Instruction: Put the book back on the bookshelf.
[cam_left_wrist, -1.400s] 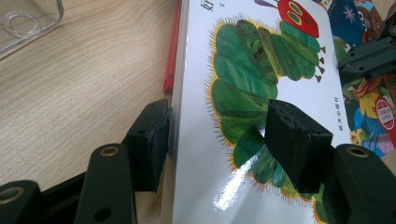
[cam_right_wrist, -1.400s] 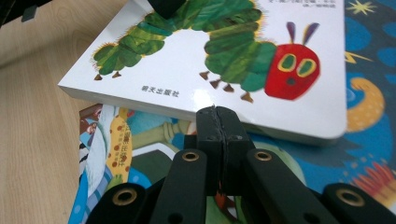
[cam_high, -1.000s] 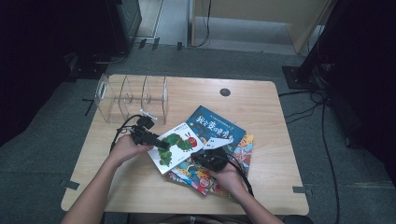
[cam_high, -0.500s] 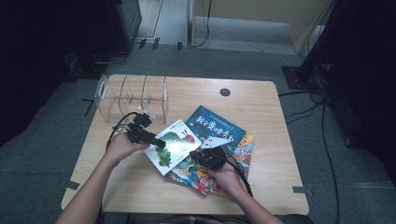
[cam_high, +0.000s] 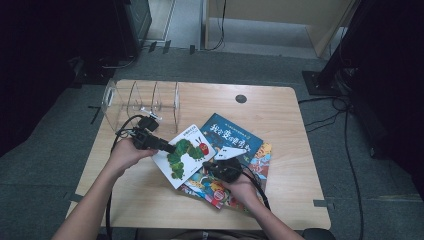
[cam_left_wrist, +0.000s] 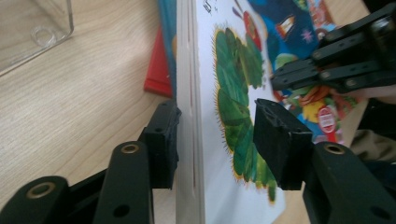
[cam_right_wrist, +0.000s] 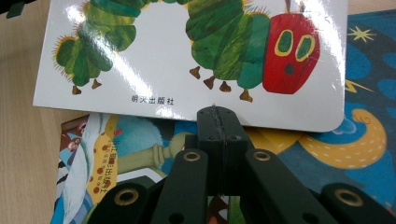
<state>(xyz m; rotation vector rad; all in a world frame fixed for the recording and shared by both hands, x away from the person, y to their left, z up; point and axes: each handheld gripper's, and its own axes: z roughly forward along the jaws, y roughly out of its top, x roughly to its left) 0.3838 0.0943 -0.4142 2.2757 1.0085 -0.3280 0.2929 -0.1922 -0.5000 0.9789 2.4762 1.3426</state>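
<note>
One white caterpillar book (cam_left_wrist: 205, 116) between the left hand-held gripper's (cam_left_wrist: 215, 140) closing, part-open jaws.

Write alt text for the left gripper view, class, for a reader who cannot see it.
Two black tongs straddle the edge of a white caterpillar picture book, one pad on each side and the right pad not yet touching; they have just been closing. Behind lie a wooden table, more books and the other black gripper.

Both grippers, left (cam_high: 167, 147) and right (cam_high: 220, 163), are black (brass-coloured rivets), trailing black cables.
</note>
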